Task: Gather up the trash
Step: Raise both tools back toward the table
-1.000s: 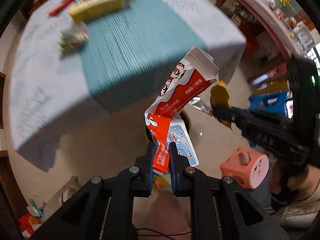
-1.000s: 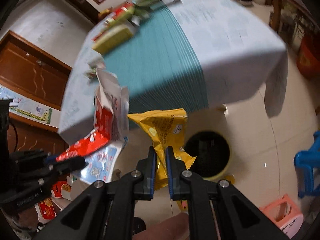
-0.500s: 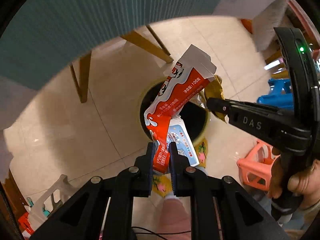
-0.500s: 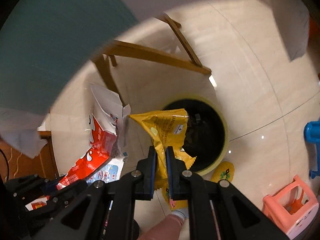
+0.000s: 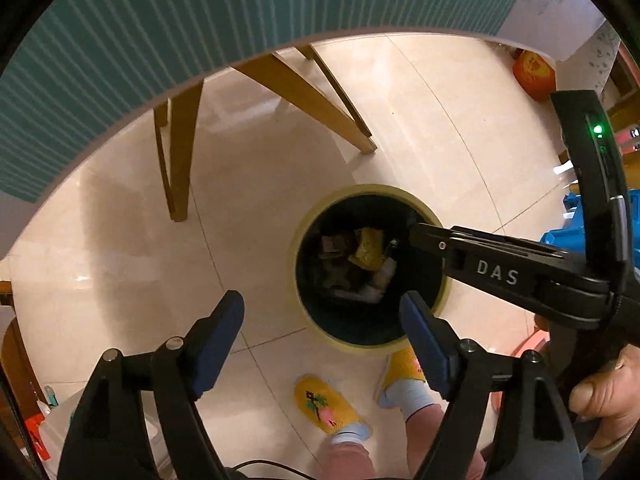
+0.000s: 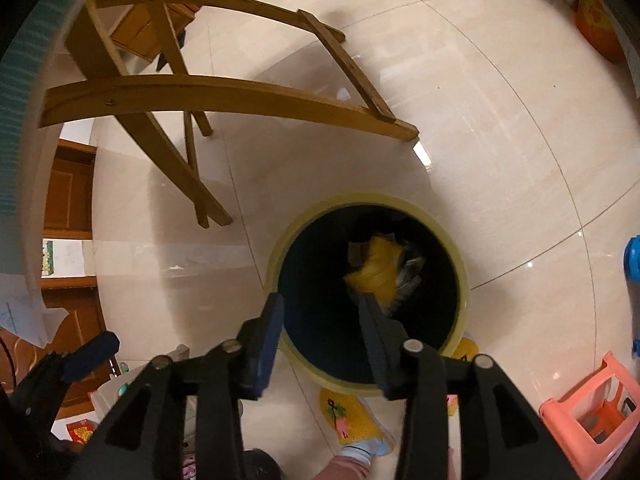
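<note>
A round bin with a pale yellow rim [image 5: 316, 216] [image 6: 460, 268] stands on the tiled floor below both grippers. My left gripper [image 5: 322, 314] hangs over its near edge, its jaws opening wide with nothing between them. Down in the dark bin lie a yellow snack bag [image 5: 366, 250] and other wrappers [image 5: 376, 286]. My right gripper [image 6: 320, 314] is also over the bin with its jaws opening and empty; the yellow snack bag [image 6: 376, 270] is blurred inside the bin just beyond its right finger. In the left wrist view the right gripper [image 5: 424, 234] reaches in from the right.
Wooden table legs [image 5: 176, 152] [image 6: 224, 96] stand beyond the bin under a teal tablecloth [image 5: 160, 36]. A person's feet in yellow slippers [image 5: 324, 404] [image 6: 352, 416] stand at the bin's near side. A pink stool [image 6: 596, 400] and a blue stool [image 5: 572, 224] are to the right.
Both grippers sank below the table edge to the bin and opened. The red and white milk carton and blue wrapper left the left gripper; the yellow snack bag dropped from the right one into the bin.
</note>
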Available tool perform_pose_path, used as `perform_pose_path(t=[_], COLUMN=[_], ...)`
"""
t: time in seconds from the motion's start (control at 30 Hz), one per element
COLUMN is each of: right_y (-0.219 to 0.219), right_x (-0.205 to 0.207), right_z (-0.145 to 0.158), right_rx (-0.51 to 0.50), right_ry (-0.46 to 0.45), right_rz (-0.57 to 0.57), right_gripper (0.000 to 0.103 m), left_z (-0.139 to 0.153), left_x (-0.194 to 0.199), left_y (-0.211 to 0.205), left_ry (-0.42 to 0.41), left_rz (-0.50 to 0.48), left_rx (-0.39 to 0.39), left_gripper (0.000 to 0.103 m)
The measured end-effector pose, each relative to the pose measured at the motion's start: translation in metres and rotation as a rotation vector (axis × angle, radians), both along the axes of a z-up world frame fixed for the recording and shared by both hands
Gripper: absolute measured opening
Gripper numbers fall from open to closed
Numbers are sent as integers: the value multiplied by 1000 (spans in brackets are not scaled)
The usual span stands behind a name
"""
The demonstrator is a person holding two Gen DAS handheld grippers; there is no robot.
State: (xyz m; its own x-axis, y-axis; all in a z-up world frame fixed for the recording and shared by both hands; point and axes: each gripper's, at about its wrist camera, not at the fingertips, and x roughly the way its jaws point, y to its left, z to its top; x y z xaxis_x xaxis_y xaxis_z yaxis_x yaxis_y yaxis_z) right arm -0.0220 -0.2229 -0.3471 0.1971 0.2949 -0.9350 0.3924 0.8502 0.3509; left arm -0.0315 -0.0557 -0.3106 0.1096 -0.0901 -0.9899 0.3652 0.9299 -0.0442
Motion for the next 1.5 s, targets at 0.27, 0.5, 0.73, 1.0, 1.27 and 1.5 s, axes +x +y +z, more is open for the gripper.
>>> perform_pose_path(t=[0.27, 0.5, 0.73, 1.0, 1.27, 1.5], right_y=[2, 15, 32, 53, 73, 95], right_x=[-3, -15, -30, -40, -44, -43], right_z=[33, 97, 181, 276, 362, 415], right_rx=[-25, -33, -45, -80, -149, -211], right_ry=[-15, -47, -105, -212, -355, -477], right_rz=[35, 65, 91, 127, 140, 136], right_gripper=[41, 41, 41, 41, 41, 41], left_z=[47, 116, 213, 305, 379, 413], left_x=[-3, -9, -22, -18, -17, -8], left_y=[14, 38, 64, 101, 140, 154], left_ry=[-25, -63, -146, -244, -387, -444], left_rz=[59, 77, 88, 150, 181, 183], left_rx=[-1, -11, -46, -121, -188, -209], left_gripper=[79, 79, 79, 79, 79, 79])
